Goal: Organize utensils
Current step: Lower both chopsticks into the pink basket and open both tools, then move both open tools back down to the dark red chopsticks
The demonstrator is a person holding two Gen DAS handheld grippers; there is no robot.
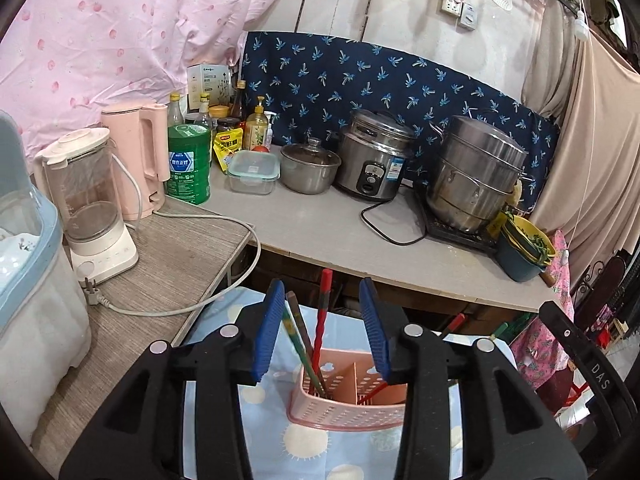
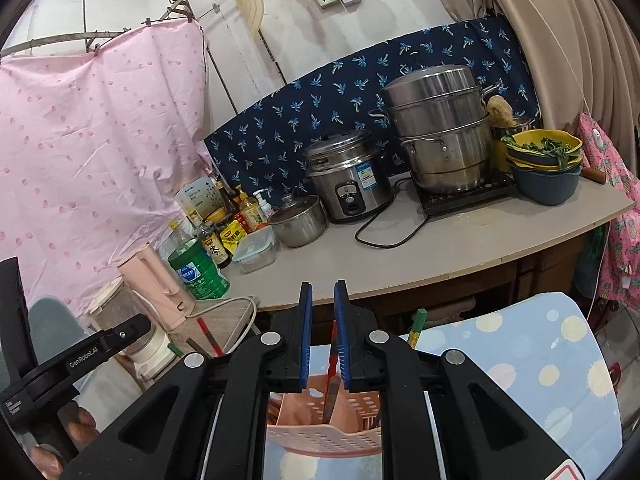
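Observation:
A pink perforated utensil holder (image 1: 352, 408) (image 2: 320, 436) stands on a light-blue patterned cloth (image 1: 304, 452) right below both grippers. In the left wrist view, green, brown and red chopsticks (image 1: 316, 340) stand upright in its left compartment, and another red one (image 1: 376, 392) leans in the right compartment. My left gripper (image 1: 320, 286) is open around the upright chopsticks, with its pads off them. My right gripper (image 2: 323, 286) has its jaws a little apart. A red chopstick (image 2: 332, 360) stands in that gap against the right pad, its lower end in the holder.
Behind the cloth a counter (image 1: 320, 224) carries a rice cooker (image 1: 374, 160), a steamer pot (image 1: 476, 176), a small lidded pot (image 1: 310, 168), bottles and a green can (image 1: 188, 164). A blender (image 1: 88, 200), pink kettle, cord and blue-lidded bin (image 1: 24, 280) sit left.

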